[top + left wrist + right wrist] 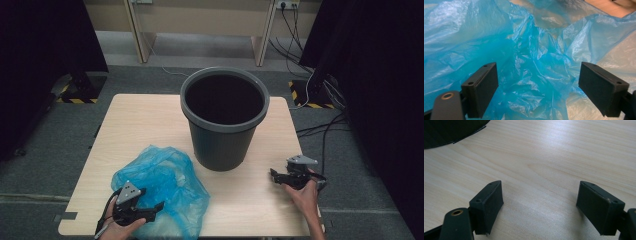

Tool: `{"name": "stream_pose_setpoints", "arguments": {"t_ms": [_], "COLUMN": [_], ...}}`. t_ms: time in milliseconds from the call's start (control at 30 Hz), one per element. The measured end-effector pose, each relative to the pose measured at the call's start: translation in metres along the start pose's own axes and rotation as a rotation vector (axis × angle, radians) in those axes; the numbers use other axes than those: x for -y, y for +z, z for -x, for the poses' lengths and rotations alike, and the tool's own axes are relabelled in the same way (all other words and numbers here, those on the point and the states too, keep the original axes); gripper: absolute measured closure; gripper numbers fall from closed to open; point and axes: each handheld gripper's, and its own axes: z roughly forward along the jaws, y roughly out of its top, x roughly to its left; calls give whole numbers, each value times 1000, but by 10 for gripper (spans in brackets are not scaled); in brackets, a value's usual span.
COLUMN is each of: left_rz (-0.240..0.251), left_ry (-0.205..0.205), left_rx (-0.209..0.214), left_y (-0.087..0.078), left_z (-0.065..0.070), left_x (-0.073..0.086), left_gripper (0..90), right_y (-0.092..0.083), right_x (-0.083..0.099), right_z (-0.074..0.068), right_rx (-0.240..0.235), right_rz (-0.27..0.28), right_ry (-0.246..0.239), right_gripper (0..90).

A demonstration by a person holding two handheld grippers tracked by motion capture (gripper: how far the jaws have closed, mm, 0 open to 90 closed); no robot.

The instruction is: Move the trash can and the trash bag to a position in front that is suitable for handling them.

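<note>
One crumpled, translucent blue plastic bag (162, 182) lies in a loose heap at about seven o'clock on the pale wood-grain table (250, 200), its thin film creased into glossy folds and ridges. The left gripper (159, 206) sits at the bag's near edge (a grey three-cornered plate rides on top of it); in the left gripper view its two black, blocky jaws stand wide apart with the blue plastic bag (529, 65) bunched in front of and between them, the pads not pressing on it. One dark grey round plastic bin (224, 120), smooth-walled, tapering downward and with a thick rolled rim, stands upright near the table's centre, toward twelve o'clock. The right gripper (273, 174) rests at about four o'clock, just beside the bin's base; its jaws are spread wide over bare table (554, 165), holding nothing.
</note>
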Motion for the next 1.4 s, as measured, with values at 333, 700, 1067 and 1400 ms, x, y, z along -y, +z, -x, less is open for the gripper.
{"name": "stream_pose_setpoints", "arguments": {"t_ms": [333,700,1067,1400], "left_rz": [-23,-76,-63,-37], "left_ry": [5,0,3,-16], "left_rx": [-24,-116,-211,-243], "left_y": [10,37,76,99], "left_z": [1,-29,-82,-113], "left_x": [2,-15,-58,-86], "left_gripper": [160,187,198,198], "right_y": [0,0,0,1], "right_x": [0,0,0,0], "right_z": [0,0,0,0], "right_rx": [0,0,0,1], "right_rz": [0,0,0,-1], "right_ry": [0,0,0,3], "right_gripper": [215,215,214,209]}}
